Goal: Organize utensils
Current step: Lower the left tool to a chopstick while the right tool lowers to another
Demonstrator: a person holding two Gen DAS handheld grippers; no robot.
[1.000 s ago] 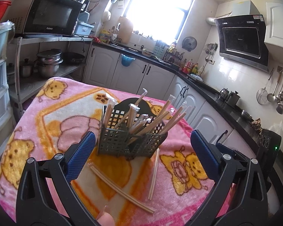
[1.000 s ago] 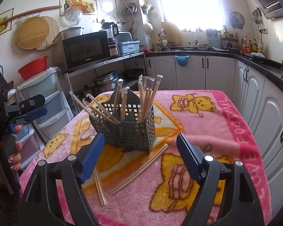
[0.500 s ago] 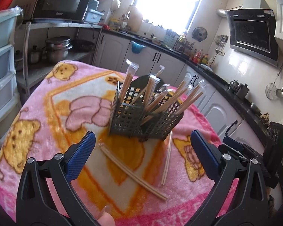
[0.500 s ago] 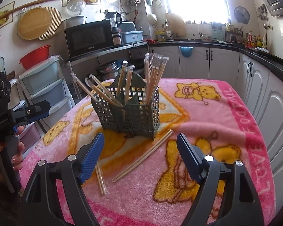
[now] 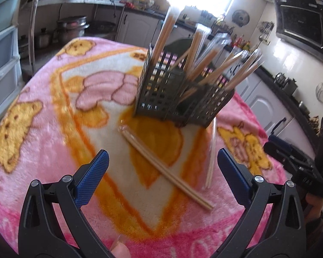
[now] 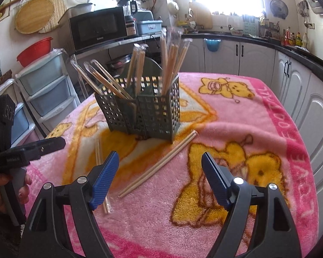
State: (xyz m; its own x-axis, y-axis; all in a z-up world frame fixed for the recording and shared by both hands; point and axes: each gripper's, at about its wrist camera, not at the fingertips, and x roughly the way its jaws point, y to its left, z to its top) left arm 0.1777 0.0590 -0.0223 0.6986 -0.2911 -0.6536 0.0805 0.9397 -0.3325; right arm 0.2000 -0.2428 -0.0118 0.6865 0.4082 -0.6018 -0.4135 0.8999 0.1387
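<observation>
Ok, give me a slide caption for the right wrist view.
Open right gripper above a loose chopstick pair on the pink blanket, before the green utensil basket.

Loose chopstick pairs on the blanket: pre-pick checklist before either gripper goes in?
1. Left gripper open and empty: ok.
2. Right gripper open and empty: ok.
3. Targets in view: ok. One wrapped chopstick pair lies diagonally between the left fingers; a second pair lies ahead of the right gripper, its far end near the utensil basket.
4. Pairs apart from each other: ok, they do not cross.
5. Basket upright on the pink blanket: ok.
6. Free room in the basket compartments: cannot tell; the sticks already inside lean outward in several directions.
</observation>
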